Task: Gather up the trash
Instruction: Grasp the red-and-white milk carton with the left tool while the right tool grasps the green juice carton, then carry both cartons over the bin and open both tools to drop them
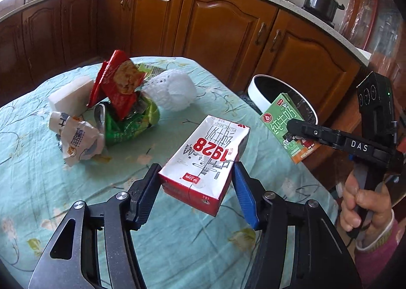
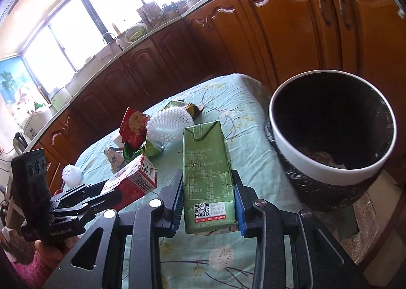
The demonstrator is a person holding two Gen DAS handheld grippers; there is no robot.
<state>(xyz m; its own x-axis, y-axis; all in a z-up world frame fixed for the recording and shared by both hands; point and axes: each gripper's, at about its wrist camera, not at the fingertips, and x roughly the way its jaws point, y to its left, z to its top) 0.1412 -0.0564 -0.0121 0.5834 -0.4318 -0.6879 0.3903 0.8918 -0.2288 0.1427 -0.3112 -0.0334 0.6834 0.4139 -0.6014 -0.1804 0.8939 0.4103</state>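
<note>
Hiding bin (image 2: 332, 177) contents in shadow, cartons gripped

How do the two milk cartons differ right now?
The green carton is in the right hand-held gripper; the white and red carton is in the left hand-held gripper. The green one looks narrower, the white and red one wider. The green one is nearer the bin. Both are held clear above the table.
</note>
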